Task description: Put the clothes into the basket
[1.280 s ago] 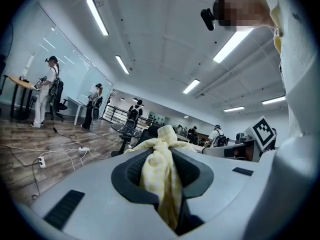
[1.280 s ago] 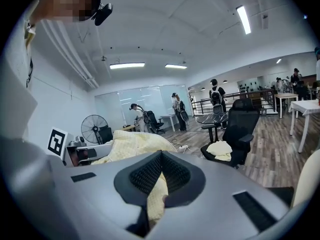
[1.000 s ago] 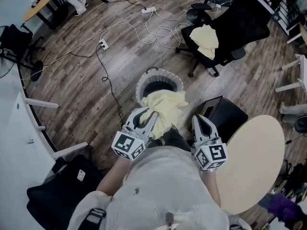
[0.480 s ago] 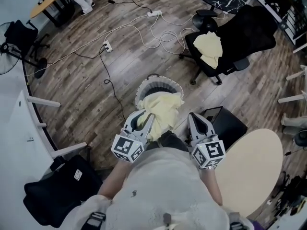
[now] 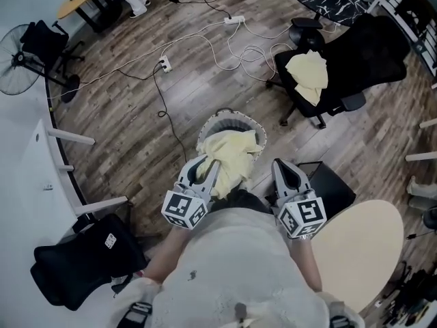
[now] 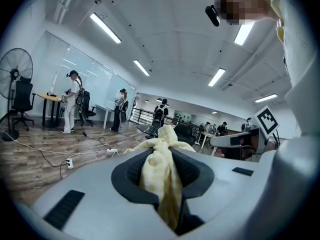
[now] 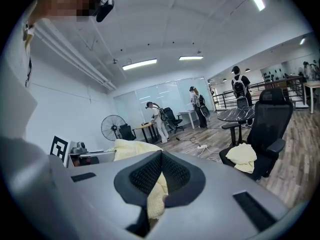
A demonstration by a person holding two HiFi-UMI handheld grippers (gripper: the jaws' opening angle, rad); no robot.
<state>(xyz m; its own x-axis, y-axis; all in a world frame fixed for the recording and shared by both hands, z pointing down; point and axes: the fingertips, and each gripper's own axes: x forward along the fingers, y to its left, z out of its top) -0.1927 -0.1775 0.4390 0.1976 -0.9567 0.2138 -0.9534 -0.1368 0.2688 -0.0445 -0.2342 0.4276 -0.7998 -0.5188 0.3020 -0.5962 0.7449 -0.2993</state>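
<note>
The left gripper and the right gripper each have their fingers clamped on the same yellow garment. It drapes over the basket at 12 o'clock, probably held wide so it drops in cleanly. A second yellow cloth waits on the office chair at 1 o'clock. A power strip lies beyond, and nothing blocks the way.

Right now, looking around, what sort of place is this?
Most likely an open-plan office or lab workspace: a black swivel office chair stands on the wood-look floor, white power strips and cables trail across it, and desks line a glass partition near a standing fan.
</note>
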